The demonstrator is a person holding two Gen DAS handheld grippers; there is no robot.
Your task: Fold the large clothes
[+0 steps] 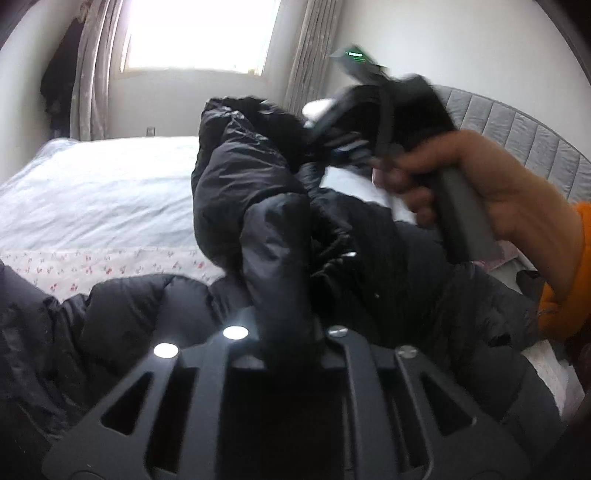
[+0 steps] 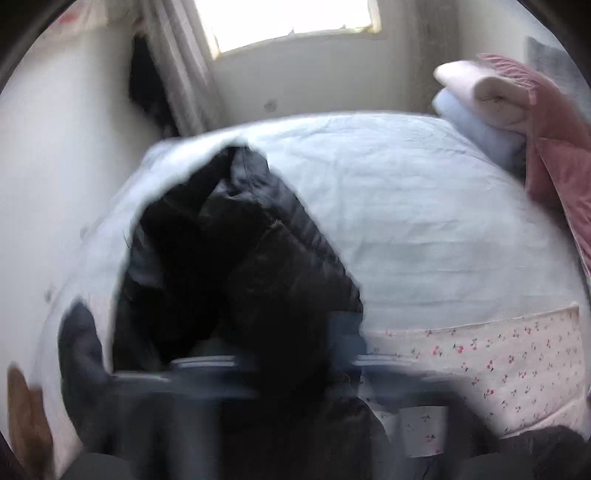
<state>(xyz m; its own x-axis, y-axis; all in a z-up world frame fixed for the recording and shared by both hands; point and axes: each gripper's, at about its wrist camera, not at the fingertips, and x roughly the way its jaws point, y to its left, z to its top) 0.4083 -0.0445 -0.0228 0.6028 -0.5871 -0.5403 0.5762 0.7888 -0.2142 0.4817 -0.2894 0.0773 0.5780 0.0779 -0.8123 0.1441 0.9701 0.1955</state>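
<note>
while both grippers pinched the black puffer jacket (image 1: 236, 177), left gripper (image 1: 284, 258) and right gripper (image 1: 332, 136) clamped on fabric above the bed (image 1: 96, 192), keeping it taut seemed wise.

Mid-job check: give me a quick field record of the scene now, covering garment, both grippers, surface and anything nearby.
garment: black puffer jacket, bunched, partly lifted off the bed
left gripper: fingers wrapped in jacket fabric; open or shut cannot be told
right gripper: held by right hand, raised over the jacket, tips at a lifted fold; blurred, grip unclear
surface: pale blue cover, cherry-print sheet at the near edge
nearby: stacked folded items and pink quilt at the bed's right; window beyond
image quality: right wrist view motion-blurred
</note>
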